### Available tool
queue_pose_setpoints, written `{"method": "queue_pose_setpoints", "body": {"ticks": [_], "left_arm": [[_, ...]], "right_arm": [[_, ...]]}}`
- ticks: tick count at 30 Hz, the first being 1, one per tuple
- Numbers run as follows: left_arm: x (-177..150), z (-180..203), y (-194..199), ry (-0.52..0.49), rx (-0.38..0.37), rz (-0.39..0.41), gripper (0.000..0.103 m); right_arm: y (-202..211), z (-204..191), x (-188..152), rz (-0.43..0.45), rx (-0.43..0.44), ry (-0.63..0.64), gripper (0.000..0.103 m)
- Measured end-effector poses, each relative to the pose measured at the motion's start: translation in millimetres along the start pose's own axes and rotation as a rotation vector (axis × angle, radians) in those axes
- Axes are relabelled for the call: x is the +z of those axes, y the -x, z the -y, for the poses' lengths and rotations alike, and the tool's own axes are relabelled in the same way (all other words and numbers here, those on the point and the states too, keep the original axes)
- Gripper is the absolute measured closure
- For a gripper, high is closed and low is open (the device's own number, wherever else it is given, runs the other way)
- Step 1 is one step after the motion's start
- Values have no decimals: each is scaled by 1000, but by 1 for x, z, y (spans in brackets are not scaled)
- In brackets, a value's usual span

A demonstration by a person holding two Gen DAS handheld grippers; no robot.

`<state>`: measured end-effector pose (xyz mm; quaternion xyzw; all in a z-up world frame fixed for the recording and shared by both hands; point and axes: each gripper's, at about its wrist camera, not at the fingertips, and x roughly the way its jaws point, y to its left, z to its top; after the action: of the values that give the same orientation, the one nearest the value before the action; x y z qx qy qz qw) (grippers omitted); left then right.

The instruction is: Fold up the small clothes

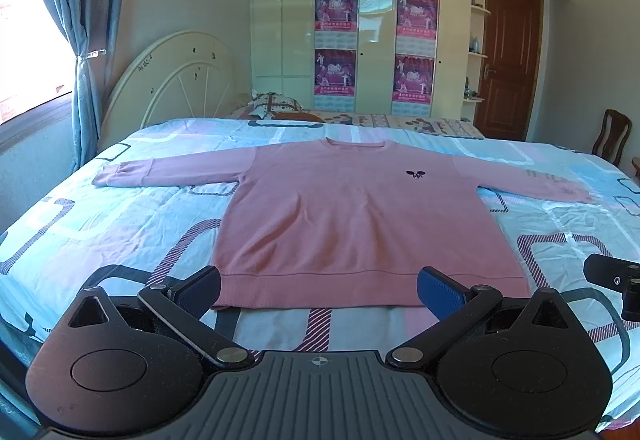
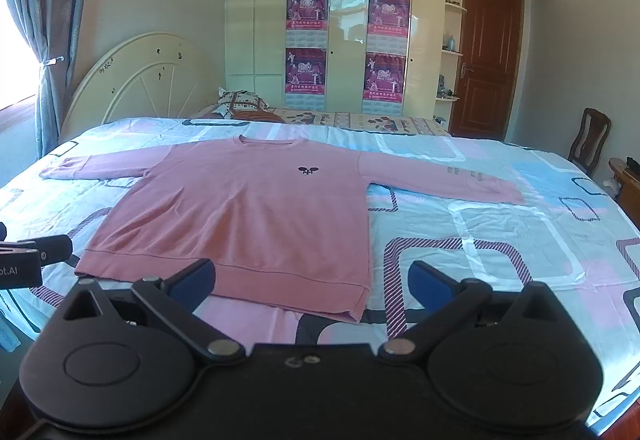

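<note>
A pink long-sleeved sweater (image 1: 352, 216) lies flat and face up on the bed, both sleeves spread out sideways, its hem toward me. It also shows in the right wrist view (image 2: 240, 216). My left gripper (image 1: 319, 290) is open and empty, hovering just above the hem near its middle. My right gripper (image 2: 312, 286) is open and empty, above the hem's right corner. Each gripper shows at the edge of the other's view, the right one (image 1: 612, 280) and the left one (image 2: 36, 254).
The bed has a patterned blue, pink and white sheet (image 1: 120, 224). A pillow (image 1: 276, 106) and a white headboard (image 1: 176, 80) are at the far left. A wardrobe (image 1: 360, 20), a brown door (image 1: 508, 60) and a wooden chair (image 2: 590, 144) stand beyond.
</note>
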<state>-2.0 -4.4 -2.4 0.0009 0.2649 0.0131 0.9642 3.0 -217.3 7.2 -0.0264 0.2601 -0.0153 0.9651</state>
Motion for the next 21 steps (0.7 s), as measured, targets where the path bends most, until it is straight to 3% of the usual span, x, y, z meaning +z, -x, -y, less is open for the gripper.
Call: {"method": "queue_pose_setpoints", "body": {"ticks": [21], "left_arm": [[0,-4,5,4,7,3,0]], "right_arm": [[2,-2,0,5,4,3,0]]}}
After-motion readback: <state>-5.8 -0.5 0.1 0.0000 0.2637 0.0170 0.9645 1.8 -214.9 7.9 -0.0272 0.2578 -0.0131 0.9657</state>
